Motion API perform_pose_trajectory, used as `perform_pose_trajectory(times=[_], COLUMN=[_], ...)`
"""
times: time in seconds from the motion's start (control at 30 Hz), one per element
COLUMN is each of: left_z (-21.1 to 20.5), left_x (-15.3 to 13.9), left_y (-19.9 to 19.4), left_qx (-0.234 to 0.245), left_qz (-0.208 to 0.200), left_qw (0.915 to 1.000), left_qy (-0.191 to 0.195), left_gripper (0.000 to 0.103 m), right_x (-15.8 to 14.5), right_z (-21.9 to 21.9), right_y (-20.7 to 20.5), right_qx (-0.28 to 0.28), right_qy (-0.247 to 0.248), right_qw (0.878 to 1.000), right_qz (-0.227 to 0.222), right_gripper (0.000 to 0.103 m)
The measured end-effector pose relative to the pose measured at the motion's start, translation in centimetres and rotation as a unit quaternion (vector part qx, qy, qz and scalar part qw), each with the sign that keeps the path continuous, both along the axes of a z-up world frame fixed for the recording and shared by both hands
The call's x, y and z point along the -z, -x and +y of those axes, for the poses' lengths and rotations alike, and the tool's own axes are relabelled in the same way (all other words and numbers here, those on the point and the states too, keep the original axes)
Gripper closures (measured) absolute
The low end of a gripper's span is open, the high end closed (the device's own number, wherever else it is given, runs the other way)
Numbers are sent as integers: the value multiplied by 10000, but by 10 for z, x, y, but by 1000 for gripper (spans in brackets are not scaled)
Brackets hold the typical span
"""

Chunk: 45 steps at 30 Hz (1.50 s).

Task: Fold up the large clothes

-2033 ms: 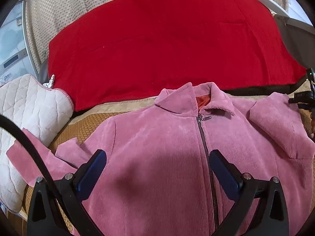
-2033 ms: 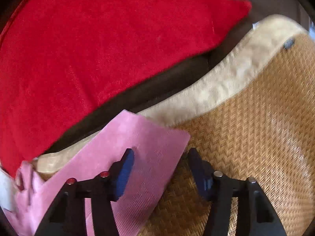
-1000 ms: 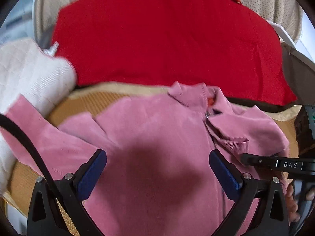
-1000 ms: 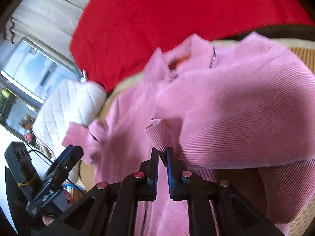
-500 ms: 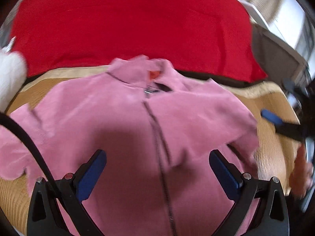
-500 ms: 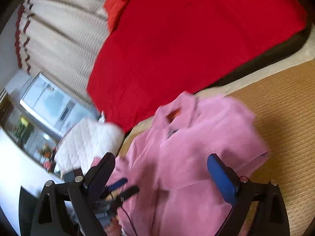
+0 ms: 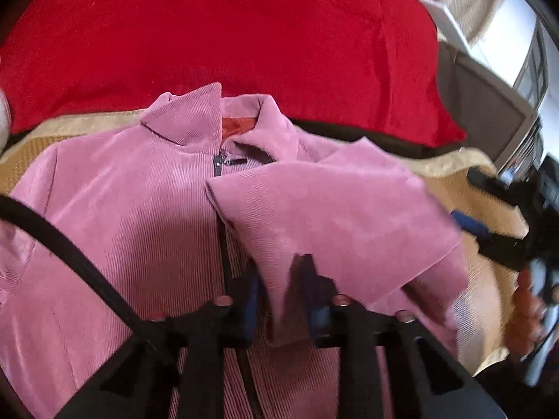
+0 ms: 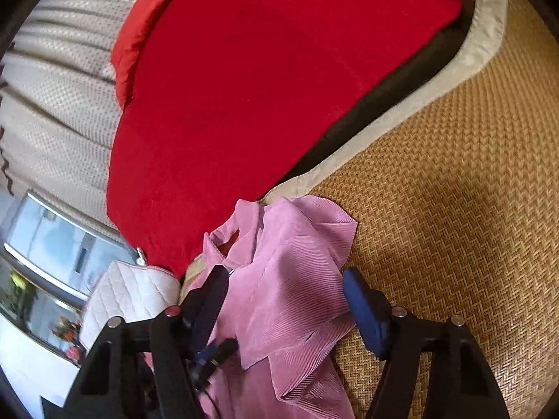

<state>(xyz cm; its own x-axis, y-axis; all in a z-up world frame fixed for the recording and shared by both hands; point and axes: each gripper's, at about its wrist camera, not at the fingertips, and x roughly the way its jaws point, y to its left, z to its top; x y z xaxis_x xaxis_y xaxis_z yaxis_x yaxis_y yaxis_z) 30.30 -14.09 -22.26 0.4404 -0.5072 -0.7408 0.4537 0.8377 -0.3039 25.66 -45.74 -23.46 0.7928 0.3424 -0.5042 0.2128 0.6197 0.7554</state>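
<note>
Left tool [image 7: 281, 288], fingers pressed together on the cuff end of the folded-over sleeve [image 7: 332, 216] of the pink corduroy jacket [image 7: 132, 230]; the sleeve crosses the jacket's front and covers part of the zipper [image 7: 219, 164]. Right tool [image 8: 288, 305], fingers spread wide and holding nothing, poised above the jacket's right shoulder; in the left wrist view it appears blurred at the right margin, held in a hand [image 7: 527, 310].

Jacket: lies front up on the woven straw mat [image 8: 454, 192], collar [image 7: 195, 118] toward the mat's far edge, where a pale cloth border [image 8: 401, 118] runs. A black cable [image 7: 70, 262] crosses the left wrist view diagonally in front of the jacket's left half.

Surroundings: a large red blanket [image 8: 262, 70] lies just beyond the mat's far edge, with a red cushion [image 8: 136, 35] at its far side and beige dotted curtains [image 8: 52, 97] behind. A white quilted pad [image 8: 129, 293] sits near the mat's far left corner, just beside the jacket's left shoulder.
</note>
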Motion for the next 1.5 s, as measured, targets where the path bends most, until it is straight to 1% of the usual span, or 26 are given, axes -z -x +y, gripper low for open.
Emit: perform_pose_trajectory(times=[0.03,0.1,0.17,0.23,0.3,0.33,0.37,0.4,0.43,0.47,0.6,0.73,0.8,0.9,0.93,1.0,1.03,1.07,1.17,1.2,1.3,1.33,1.37,1.43,1.47,1.5], left_z=[6,15,15,15,10,10,8,8,7,6,16,49,72,110,118,137,149,156,186,200,245,271,286,329,344,367], left_x=[-1,-3,-5,-8,-4,-1,1,2,3,3,-14,-53,-68,-79,-79,-75,-75,-75,-82,-85,-88,-88,-88,-83,-78,-72], left_y=[-1,0,2,5,4,2,2,3,4,3,8,16,16,17,16,12,11,11,18,21,31,37,38,49,52,57], left_qx=[-22,-12,0,17,65,84,87,73,56,42,-37,-325,-587,-1097,-1214,-1402,-1528,-1633,-1968,-2124,-2820,-3218,-3439,-4116,-4347,-4671], left_qz=[31,54,26,-93,-28,75,96,70,-13,-67,-307,-954,-1193,-1494,-1461,-1324,-1268,-1262,-1421,-1469,-1466,-1398,-1352,-1181,-1088,-928], left_qw=[9997,9981,9977,9984,9987,9988,9988,9990,9995,9996,9989,9944,9910,9816,9798,9778,9765,9749,9661,9616,9435,9321,9250,9002,8911,8775], left_qy=[242,618,684,565,514,483,464,426,325,259,345,303,115,-462,-624,-820,-839,-833,-884,-928,-941,-896,-886,-794,-717,-573], left_gripper=[93,93,94,93,87,72,66,66,78,95,96,96,96,96,90,68,47,33,32,32,32,31,28,26,26,26], right_x=[-2,-7,-8,-9,-8,-8,-8,-8,-8,-8,-10,-16,-18,-19,-19,-19,-20,-20,-16,-13,5,15,24,20,17,10], right_z=[3,10,14,17,21,22,23,23,24,25,27,26,28,36,40,52,61,69,105,116,149,159,166,176,178,178], right_y=[0,0,2,2,2,2,2,2,2,2,3,6,7,3,2,-5,-8,-11,-25,-28,-41,-46,-49,-44,-44,-42], right_qx=[-11,-20,-17,62,114,139,161,182,197,210,279,366,361,206,127,-132,-267,-403,-979,-1140,-1640,-1842,-1977,-1994,-2068,-2135], right_qy=[131,354,483,652,763,809,857,901,937,970,1068,1146,1140,1163,1161,1171,1245,1326,1664,1749,2222,2392,2520,2898,2878,2729], right_qw=[9999,9994,9988,9978,9970,9966,9961,9957,9953,9950,9937,9923,9922,9923,9924,9923,9911,9897,9809,9778,9606,9515,9440,9337,9327,9364], right_qz=[-15,-62,-94,-109,-113,-117,-121,-123,-129,-135,-174,-287,-345,-373,-377,-389,-378,-371,-216,-156,317,589,797,671,670,546], right_gripper=[32,32,32,32,32,32,32,32,32,32,32,32,32,32,32,32,32,32,34,38,41,42,41,42,42,42])
